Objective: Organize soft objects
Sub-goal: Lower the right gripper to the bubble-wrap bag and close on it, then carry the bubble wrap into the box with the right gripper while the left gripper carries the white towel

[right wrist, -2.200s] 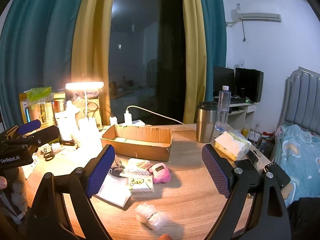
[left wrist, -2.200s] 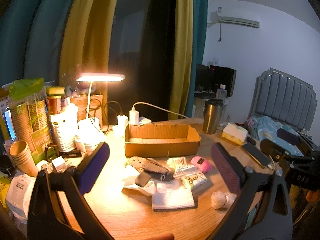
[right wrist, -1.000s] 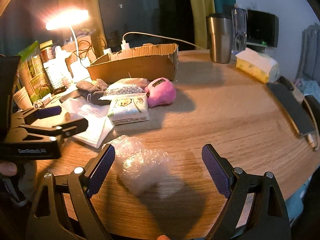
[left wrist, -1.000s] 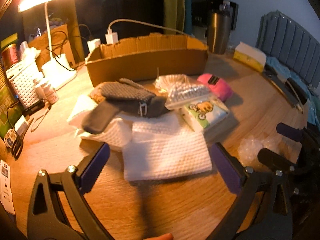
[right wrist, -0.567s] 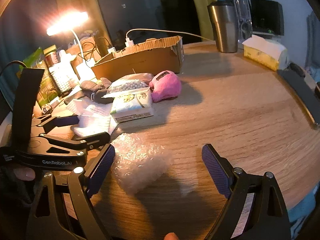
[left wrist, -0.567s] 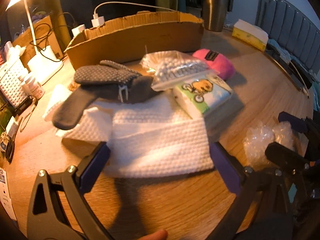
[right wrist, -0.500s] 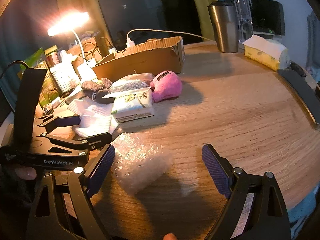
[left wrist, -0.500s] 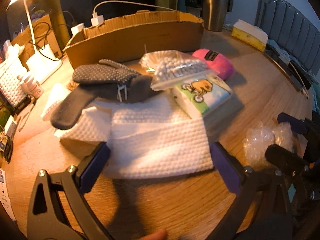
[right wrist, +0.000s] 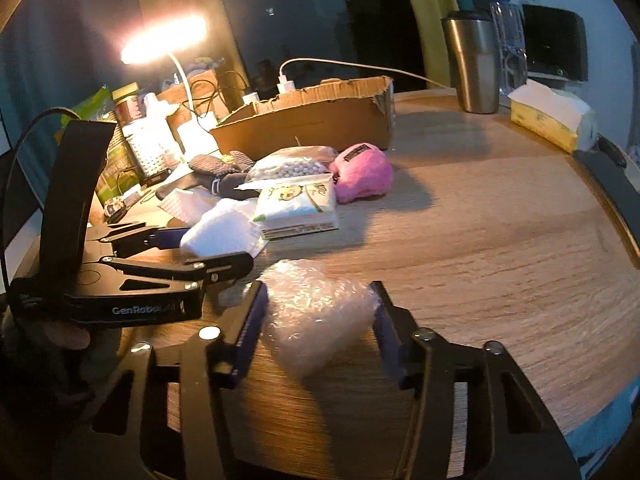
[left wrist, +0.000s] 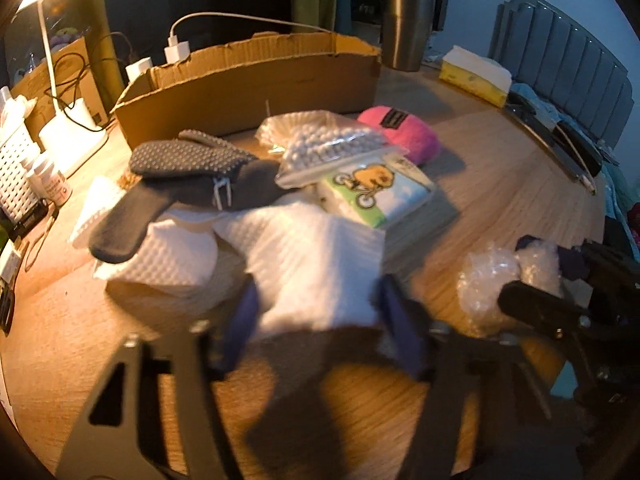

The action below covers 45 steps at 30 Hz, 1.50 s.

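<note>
My left gripper [left wrist: 318, 320] is shut on the near edge of a white waffle cloth [left wrist: 316, 264], which bunches between the pads. My right gripper [right wrist: 318, 320] is shut on a clear bubble-wrap wad [right wrist: 316, 316] on the wooden table. Behind lie dark grey gloves [left wrist: 188, 168], a bag of white beads [left wrist: 332, 148], a tissue pack with a bicycle picture [left wrist: 380, 192] and a pink plush [left wrist: 400, 136]. An open cardboard box [left wrist: 248, 80] stands behind them. The left gripper [right wrist: 216, 252] also shows in the right wrist view, and the bubble wrap [left wrist: 488, 276] shows in the left wrist view.
A lit desk lamp [right wrist: 164, 40], white baskets and bottles [right wrist: 148, 140] crowd the left. A steel tumbler [right wrist: 472, 64] and a yellow tissue box [right wrist: 548, 116] stand at the back right. A phone [left wrist: 560, 152] lies near the right edge.
Both grippers have come down to the table and shut: the left on the white cloth, the right on the bubble wrap. The cloth now bunches upward.
</note>
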{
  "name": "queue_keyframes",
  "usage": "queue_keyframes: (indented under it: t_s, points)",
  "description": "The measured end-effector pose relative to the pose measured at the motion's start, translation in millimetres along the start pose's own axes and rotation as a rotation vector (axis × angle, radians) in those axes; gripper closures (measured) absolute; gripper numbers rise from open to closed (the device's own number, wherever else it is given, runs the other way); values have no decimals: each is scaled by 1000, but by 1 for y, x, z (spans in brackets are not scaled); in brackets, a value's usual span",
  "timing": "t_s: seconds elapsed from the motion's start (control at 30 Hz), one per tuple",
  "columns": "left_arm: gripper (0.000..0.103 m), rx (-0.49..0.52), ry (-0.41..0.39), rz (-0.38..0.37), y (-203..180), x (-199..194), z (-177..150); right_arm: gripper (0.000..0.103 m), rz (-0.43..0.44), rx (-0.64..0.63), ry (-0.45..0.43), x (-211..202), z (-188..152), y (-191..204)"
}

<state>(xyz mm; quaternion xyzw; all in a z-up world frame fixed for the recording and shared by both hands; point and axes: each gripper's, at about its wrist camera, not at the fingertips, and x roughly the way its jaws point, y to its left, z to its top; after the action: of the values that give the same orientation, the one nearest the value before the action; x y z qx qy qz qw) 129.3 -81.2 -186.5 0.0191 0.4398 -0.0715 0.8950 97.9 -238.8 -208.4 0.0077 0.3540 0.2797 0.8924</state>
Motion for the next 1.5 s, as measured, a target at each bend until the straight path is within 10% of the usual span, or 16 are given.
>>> queue_keyframes:
  t_s: [0.3,1.5]
  points:
    - [88,-7,-15,-60,3,-7,-4,54,-24,-26,-9,-4,4,5]
    - [92,-36,-363,-102,42,-128,38,55,-172,-127,-133,-52,76,35]
